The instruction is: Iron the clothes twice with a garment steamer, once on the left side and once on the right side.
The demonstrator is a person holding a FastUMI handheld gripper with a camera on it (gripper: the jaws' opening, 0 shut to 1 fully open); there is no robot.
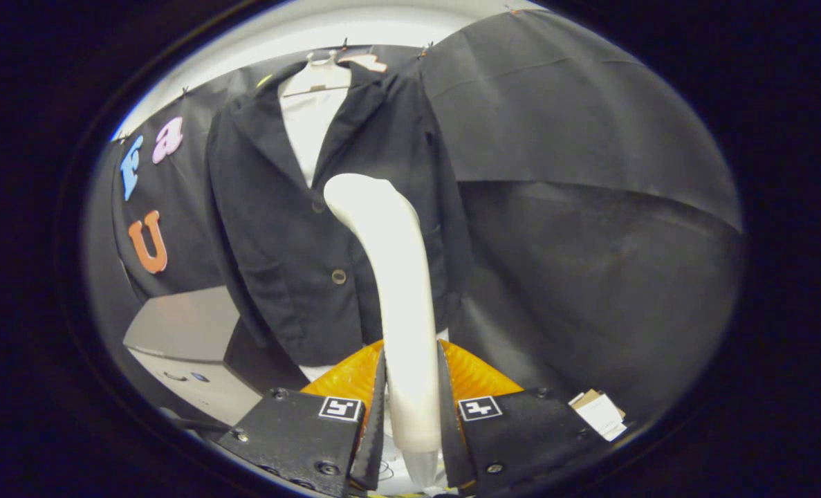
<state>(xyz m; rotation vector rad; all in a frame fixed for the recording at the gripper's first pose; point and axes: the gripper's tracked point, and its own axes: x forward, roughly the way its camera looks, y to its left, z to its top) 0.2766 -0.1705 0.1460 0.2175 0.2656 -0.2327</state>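
A black blazer (292, 228) over a white shirt (310, 124) hangs on a white hanger (324, 69) against the black cloth wall. My gripper (410, 377) is shut on the handle of a white garment steamer (393, 277), both fingers pressing its sides. The steamer rises from between the fingers, and its rounded head sits in front of the blazer's middle, near the upper button and right of the lower button (339, 277). Whether the head touches the fabric is unclear.
A grey box-shaped unit (189, 346) stands left of the fingers, below the blazer's left sleeve. Small cardboard and white paper tags (600, 411) lie just right of the fingers. Black cloth (576, 207) drapes right of the blazer.
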